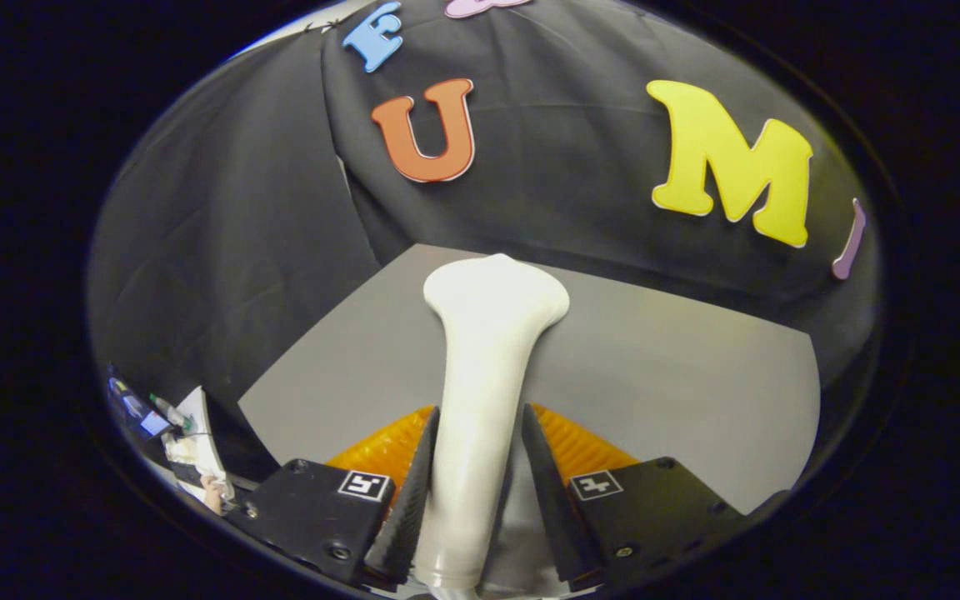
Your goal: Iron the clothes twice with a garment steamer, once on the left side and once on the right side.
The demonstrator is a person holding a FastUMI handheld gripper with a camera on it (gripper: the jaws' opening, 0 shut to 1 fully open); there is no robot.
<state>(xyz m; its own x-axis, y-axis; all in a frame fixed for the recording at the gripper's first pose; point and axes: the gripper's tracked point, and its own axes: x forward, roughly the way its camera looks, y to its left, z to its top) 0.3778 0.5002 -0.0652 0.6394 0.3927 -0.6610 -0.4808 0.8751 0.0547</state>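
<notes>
The camera rides on the gripper (476, 467), looking forward along its fingers over the grey table (663, 375), close above it, facing the black cloth wall (563, 158) at twelve o'clock.

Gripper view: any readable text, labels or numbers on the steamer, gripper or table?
Steamer, clamped between the hand-held gripper's fingers: plain, no text.
Two square markers on the hand-held gripper: black-and-white patterns, no words.
Table: bare grey, no text.
Clutter past the table's corner: too small to read.
</notes>
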